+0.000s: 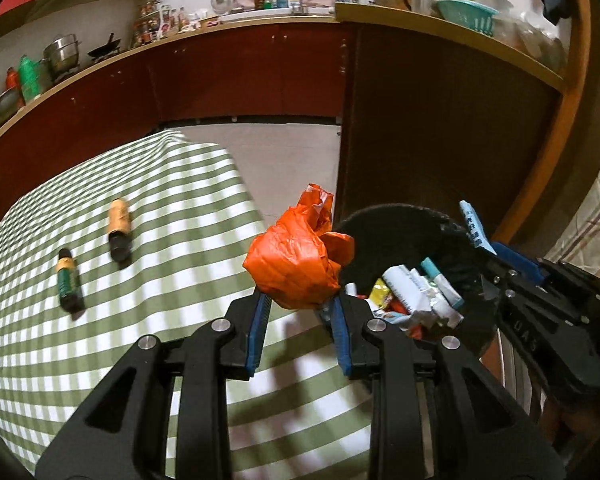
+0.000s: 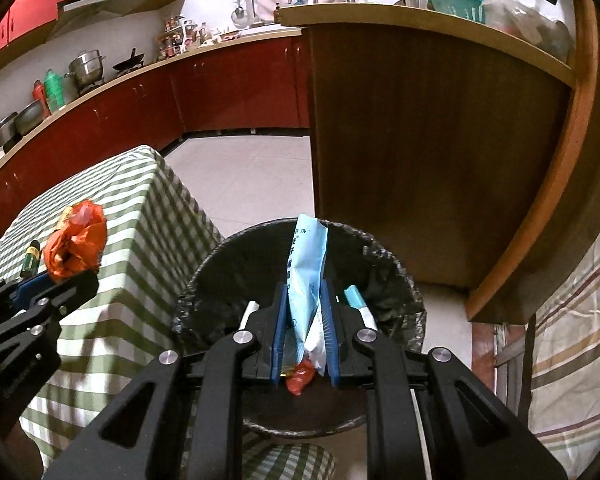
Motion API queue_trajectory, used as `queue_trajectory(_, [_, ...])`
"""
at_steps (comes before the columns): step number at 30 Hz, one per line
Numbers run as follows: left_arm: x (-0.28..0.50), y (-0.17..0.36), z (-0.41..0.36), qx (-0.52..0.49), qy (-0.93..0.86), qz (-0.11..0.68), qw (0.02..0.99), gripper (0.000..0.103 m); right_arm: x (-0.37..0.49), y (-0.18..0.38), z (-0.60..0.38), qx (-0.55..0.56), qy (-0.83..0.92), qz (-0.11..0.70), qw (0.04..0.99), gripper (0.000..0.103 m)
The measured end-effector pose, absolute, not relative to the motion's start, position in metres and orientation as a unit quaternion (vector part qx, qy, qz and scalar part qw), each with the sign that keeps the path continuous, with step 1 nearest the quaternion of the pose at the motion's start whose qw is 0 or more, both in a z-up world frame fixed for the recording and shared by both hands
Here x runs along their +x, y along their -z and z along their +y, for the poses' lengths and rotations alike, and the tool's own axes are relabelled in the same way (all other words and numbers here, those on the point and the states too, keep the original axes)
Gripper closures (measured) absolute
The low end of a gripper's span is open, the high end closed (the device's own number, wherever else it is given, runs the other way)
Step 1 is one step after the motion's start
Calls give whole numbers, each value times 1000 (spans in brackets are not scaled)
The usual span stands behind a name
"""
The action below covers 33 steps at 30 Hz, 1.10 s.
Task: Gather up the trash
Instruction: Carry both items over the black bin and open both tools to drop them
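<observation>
orange bag (image 1: 296,268): crinkled glossy plastic | tablecloth (image 1: 140,208): checked cloth | bin liner (image 2: 396,276): black glossy plastic

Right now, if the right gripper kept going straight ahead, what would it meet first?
Probably the black-lined trash bin: the right gripper, shut on a light blue wrapper, points down into its mouth, though depth is unclear.

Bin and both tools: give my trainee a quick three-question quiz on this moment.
1. True or false: the left tool holds an orange bag.
2. What does the right tool grip? A) bottle B) light blue packet C) spoon
3. How many bottles lie on the checked cloth?

Key: 1 true. 2 B, the packet, above the bin. 3 two: a green bottle and a tan bottle.
</observation>
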State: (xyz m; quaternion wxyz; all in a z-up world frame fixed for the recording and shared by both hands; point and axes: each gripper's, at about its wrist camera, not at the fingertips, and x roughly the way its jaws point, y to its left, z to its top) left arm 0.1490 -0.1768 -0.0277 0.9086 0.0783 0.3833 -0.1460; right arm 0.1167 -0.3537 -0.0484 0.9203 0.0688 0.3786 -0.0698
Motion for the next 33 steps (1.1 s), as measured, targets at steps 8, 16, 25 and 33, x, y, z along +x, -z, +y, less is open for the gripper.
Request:
queue_trajectory(8, [159, 35, -213, 99, 156, 386, 904, 75, 121, 54, -376, 80, 78, 378, 919, 85])
queue_trajectory(16, [171, 45, -236, 111, 155, 392, 900, 75, 126, 59, -389, 87, 84, 381, 917, 85])
queue_trajectory(25, [184, 52, -245, 107, 153, 412, 892, 59, 132, 66, -395, 90, 87, 387, 913, 72])
queue_trajectory(33, [183, 48, -239, 99, 149, 409, 895, 48, 128, 63, -395, 86, 97, 383, 915, 59])
